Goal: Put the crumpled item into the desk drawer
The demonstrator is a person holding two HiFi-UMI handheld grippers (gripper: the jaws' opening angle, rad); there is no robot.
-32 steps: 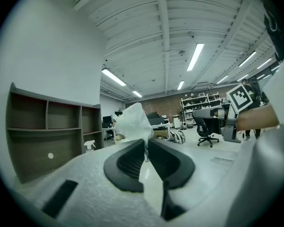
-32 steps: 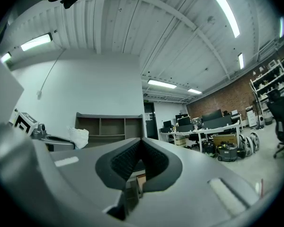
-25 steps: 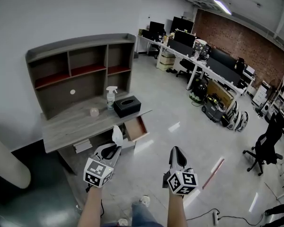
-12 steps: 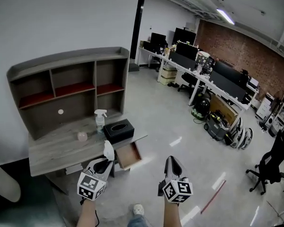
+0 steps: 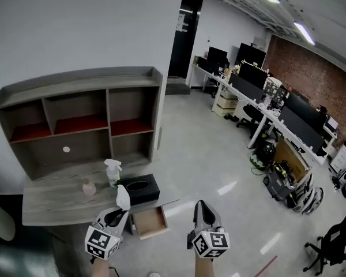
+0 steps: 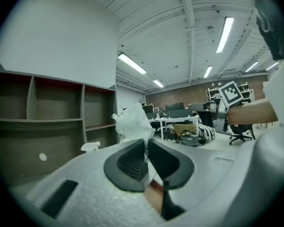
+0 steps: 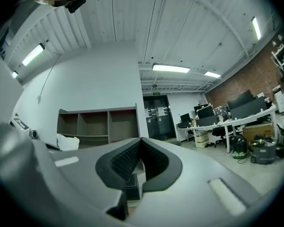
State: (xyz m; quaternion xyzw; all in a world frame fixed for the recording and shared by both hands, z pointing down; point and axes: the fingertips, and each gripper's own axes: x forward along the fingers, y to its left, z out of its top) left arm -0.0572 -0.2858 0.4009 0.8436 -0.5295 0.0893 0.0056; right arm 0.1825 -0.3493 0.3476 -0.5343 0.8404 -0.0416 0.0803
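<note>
Both grippers have closed in on the desk (image 5: 52, 199) over the last second. It stood well ahead of them before; now its front edge sits right at the left gripper (image 5: 116, 212), and the doorway beyond the hutch (image 5: 75, 123) has swung into sight.

That left gripper has its jaws pinched nearly together on a crumpled white tissue (image 5: 123, 197), which pokes up and forward out of the pads. The left gripper view shows the same: the wad (image 6: 132, 123) stands above jaws (image 6: 146, 155) clamped on its lower end.

What matters next, I'd say, is the open drawer (image 5: 150, 224). It is pulled out from the desk toward the person, just beside the left gripper's tip, a little to its right and lower, under the black tissue box (image 5: 139, 190) and between the two grippers. The left one is the nearer and carries the tissue, so a short reach right and down should bring it over the drawer's opening.

The right gripper (image 5: 202, 209) hangs beside the drawer's other side, jaws (image 7: 140, 148) together with nothing in them.
</note>
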